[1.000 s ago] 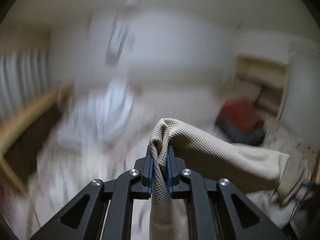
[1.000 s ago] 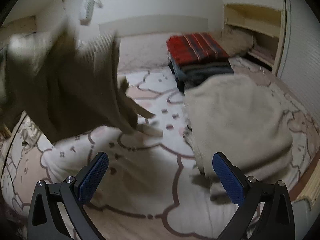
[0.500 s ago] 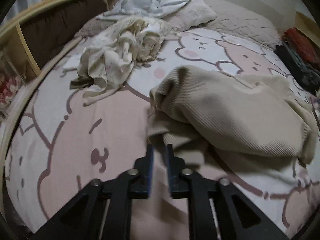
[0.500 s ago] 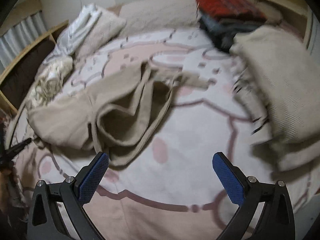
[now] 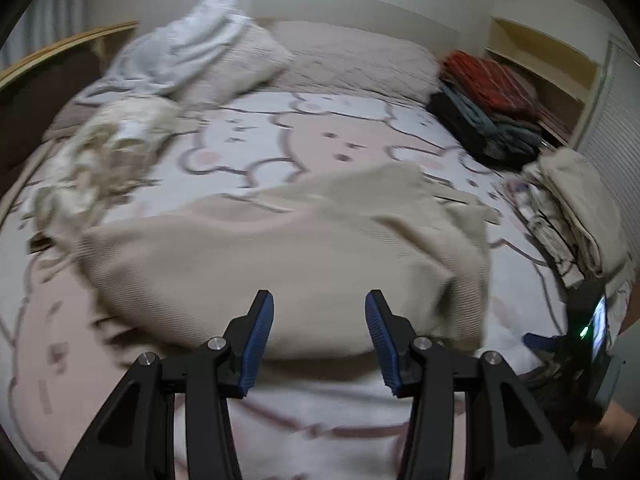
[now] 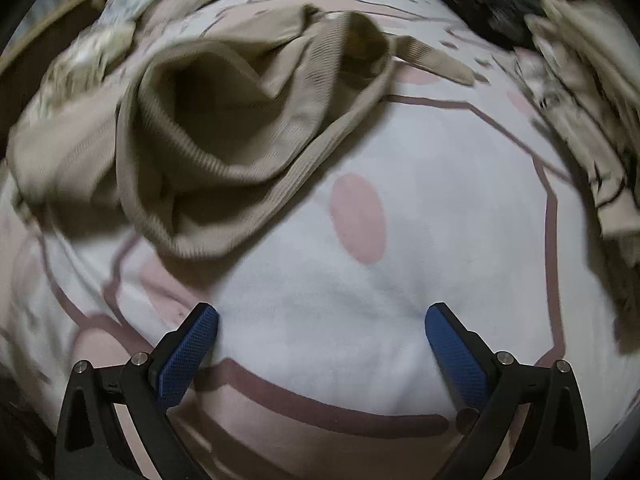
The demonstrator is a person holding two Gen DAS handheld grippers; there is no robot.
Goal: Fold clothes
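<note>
Left tongs (image 5: 319, 304): jaws are opening, the 2 blue pads standing apart; nothing is pinched between them, though the near edge of the beige knit garment (image 5: 288, 256) shows in the gap beyond the tips.
Right tongs (image 6: 322, 318): spread wide over bare bedsheet (image 6: 344, 304), gripping nothing, with no cloth between the pads.
Beige knit garment: lies loose on the bed, spread across the middle of the sheet in the left wrist view; in the right wrist view it is rumpled at upper left, a ribbed opening gaping upward, well apart from the right tongs.
Bedsheet: white and pink with a cartoon bear print outlined in brown.
Cream crumpled cloth (image 5: 92, 160): heaped at the left side of the bed, just beside the garment's left end.
White cloth (image 5: 180, 52): bunched on the pillow (image 5: 240, 68) at the head of the bed.
Folded stack (image 5: 488, 108): dark items with a red striped piece on top, at the far right corner of the bed.
Beige folded pile (image 5: 576, 208): lies along the right edge, nearer than the dark stack.
Picture quality: both views are motion-blurred, so fine fabric detail is unclear.
</note>
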